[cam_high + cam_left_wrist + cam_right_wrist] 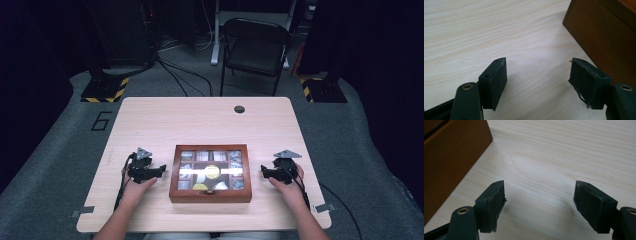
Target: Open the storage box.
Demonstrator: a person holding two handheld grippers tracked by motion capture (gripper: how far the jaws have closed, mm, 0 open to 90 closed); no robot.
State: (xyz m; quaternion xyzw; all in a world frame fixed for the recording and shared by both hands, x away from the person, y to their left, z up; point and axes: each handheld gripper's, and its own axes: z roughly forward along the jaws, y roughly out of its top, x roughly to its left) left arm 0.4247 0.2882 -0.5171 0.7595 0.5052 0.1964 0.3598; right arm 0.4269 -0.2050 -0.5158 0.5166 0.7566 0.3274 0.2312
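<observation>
Both grippers, left gripper (161, 169) and right gripper (263, 172), wide open, empty, flanking wooden box (210, 194) on worktop (200, 120). Risk: uneven closing skews box, jaw slips off smooth wall.

reddish-brown box (210, 194), pale wood table (200, 120)

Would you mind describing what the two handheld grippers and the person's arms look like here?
Both the left gripper and the right gripper are black, each topped with a grey three-cornered plate and trailing a black cable. Their fingers are flat, blocky black pads, worn and ragged at the edges, mounted on arms with brass-coloured screw holes. The forearms are bare, with no sleeves visible.
</observation>
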